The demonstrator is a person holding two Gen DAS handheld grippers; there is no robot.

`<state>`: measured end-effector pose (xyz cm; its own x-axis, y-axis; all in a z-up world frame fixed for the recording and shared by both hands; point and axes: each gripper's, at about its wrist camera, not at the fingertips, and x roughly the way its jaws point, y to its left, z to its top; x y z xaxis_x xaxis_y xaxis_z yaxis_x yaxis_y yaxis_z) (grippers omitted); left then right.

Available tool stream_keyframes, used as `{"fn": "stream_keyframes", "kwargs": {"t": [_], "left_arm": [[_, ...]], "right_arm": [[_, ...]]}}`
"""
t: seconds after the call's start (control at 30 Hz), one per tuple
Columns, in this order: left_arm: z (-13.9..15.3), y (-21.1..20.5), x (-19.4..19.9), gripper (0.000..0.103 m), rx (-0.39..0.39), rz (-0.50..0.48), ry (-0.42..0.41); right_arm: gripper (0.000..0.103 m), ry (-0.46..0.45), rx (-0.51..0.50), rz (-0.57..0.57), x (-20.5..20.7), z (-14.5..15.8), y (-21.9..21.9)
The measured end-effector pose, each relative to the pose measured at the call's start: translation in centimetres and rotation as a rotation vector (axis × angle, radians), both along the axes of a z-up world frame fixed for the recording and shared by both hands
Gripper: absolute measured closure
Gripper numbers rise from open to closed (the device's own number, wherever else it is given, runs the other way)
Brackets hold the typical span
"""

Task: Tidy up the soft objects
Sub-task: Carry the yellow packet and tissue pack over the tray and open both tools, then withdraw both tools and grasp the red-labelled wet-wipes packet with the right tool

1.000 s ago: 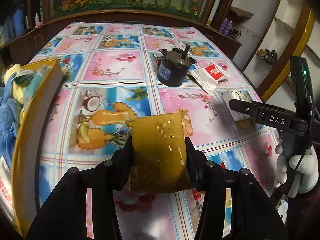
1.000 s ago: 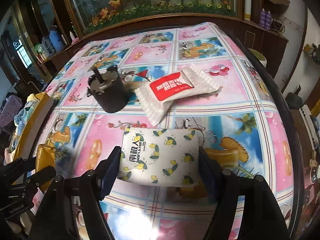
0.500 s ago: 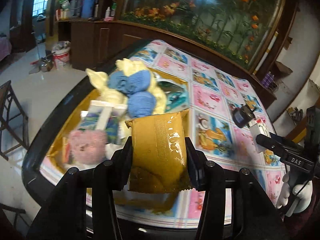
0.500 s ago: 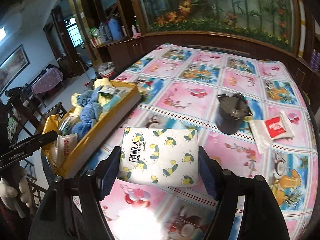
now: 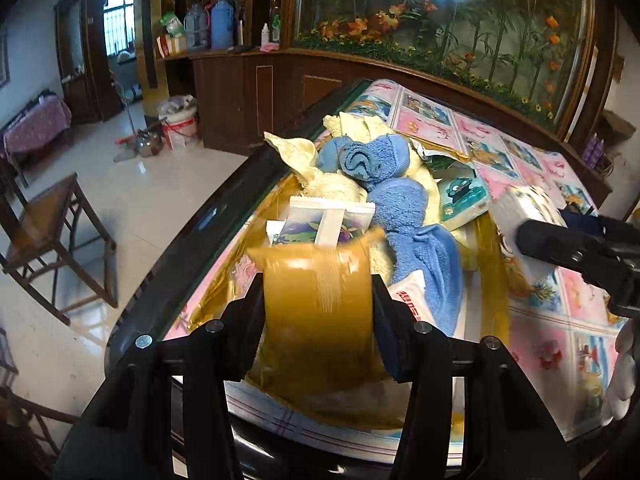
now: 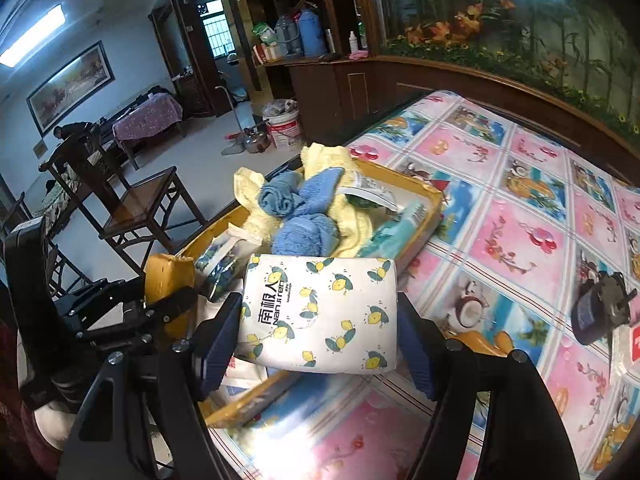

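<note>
**Inspector:** Report the left side.

**Operator:** My left gripper (image 5: 318, 300) is clamped on a mustard-yellow soft plastic pouch (image 5: 316, 304), one finger on each side edge. The pouch is blurred in the left wrist view. I hold it above the near end of the yellow rectangular tray (image 5: 490, 280), which sits at the table's edge. I cannot tell whether the pouch touches the tray's contents.

**Inspector:** And the right?

**Operator:** My right gripper (image 6: 320, 320) grips a white tissue pack printed with small lemons (image 6: 320, 312) across its width. The pack hangs over the tray's near long side, partly above the tray (image 6: 434, 200) and partly above the pink-and-blue checked tablecloth (image 6: 520, 240). The left gripper (image 6: 160, 300) with its pouch (image 6: 170, 276) shows just to the left of it.

**Inspector:** Tray contents?

**Operator:** A blue terry towel (image 5: 400, 208) lies bunched over a pale yellow towel (image 5: 332, 188). A white sachet with a purple picture (image 5: 324, 224) stands just behind the pouch. A teal packet with a cartoon face (image 5: 460, 196) lies on the far right side. A white packet with red lettering (image 5: 412, 296) is at the left gripper's right finger.

**Inspector:** Anything outside the tray?

**Operator:** A black cylindrical motor with a shaft (image 6: 600, 308) stands on the tablecloth, well apart from the tray.
</note>
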<state>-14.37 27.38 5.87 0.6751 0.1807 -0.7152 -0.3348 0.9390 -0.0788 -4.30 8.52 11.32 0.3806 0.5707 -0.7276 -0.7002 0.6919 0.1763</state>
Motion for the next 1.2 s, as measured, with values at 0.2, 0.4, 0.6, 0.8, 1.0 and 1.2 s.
{"fn": "stream_keyframes", "kwargs": {"t": [0.2, 0.4, 0.6, 0.8, 1.0, 1.2], "left_arm": [[0.5, 0.4, 0.1, 0.043, 0.007, 0.01, -0.031], [1.0, 0.9, -0.2, 0.043, 0.007, 0.031, -0.054], [1.8, 0.7, -0.4, 0.043, 0.031, 0.042, -0.064], [2.7, -0.4, -0.7, 0.043, 0.074, 0.052, -0.07], [3.6, -1.6, -1.1, 0.043, 0.092, 0.039, -0.08], [4.7, -3.7, -1.5, 0.043, 0.072, -0.025, -0.102]], "right_arm": [[0.028, 0.038, 0.011, -0.009, 1.8, -1.4, 3.2], [0.028, 0.092, 0.034, -0.001, 2.5, -2.6, 4.5], [0.028, 0.082, 0.066, -0.021, 2.2, -1.7, 3.9], [0.028, 0.078, 0.101, -0.037, 1.9, -1.0, 2.6], [0.028, 0.072, 0.124, -0.046, 1.1, -0.6, 0.8], [0.028, 0.065, 0.136, -0.097, 1.1, -0.8, -3.3]]}}
